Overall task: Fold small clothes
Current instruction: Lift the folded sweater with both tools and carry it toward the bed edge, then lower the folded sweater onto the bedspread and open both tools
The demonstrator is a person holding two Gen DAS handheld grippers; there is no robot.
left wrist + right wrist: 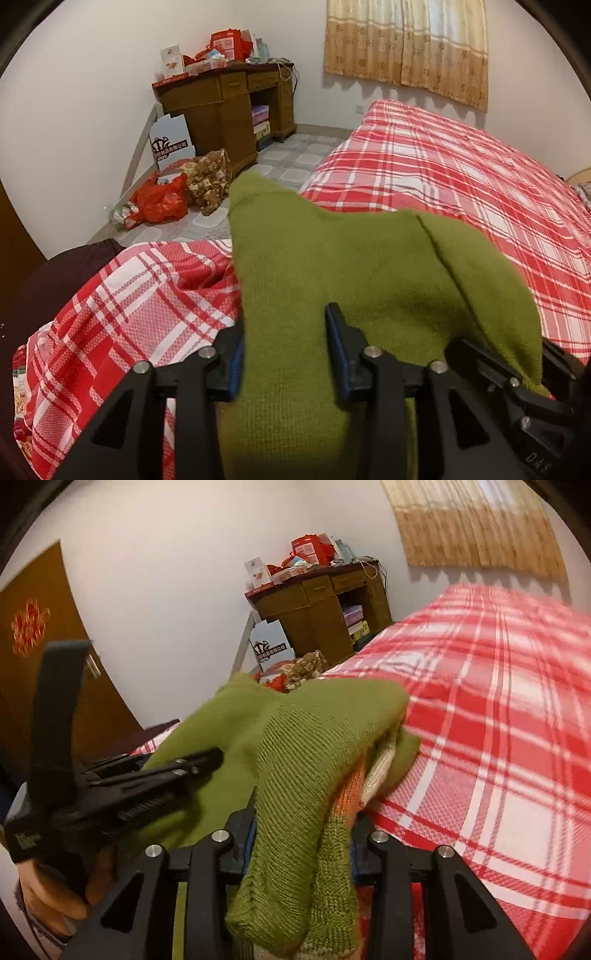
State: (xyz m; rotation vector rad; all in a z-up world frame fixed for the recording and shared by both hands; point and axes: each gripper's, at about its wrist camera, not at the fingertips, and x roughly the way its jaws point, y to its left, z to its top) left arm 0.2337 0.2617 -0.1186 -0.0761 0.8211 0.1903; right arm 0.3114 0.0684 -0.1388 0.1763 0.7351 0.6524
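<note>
both grippers hold a green knit sweater [332, 266] above the plaid bed [461, 177]: left gripper [284, 350] jaws grasping a fold, right gripper [303, 834] jaws clenched on bunched knit with orange and cream stripes. to fold well, judging from here, lower it flat onto the sheet, edges level, before letting go. a cluttered desk [229, 99] stands beyond.

A bedroom in a home. A bed [461, 177] under a red-and-white plaid sheet fills the right side; beige patterned curtains [406, 48] hang on the white wall behind it. In the corner stands a wooden desk [221, 107], its surface piled with boxes [225, 46]. Bags [162, 201] lie on the tiled floor [299, 155]. A brown door [40, 657] bears a red ornament.
</note>
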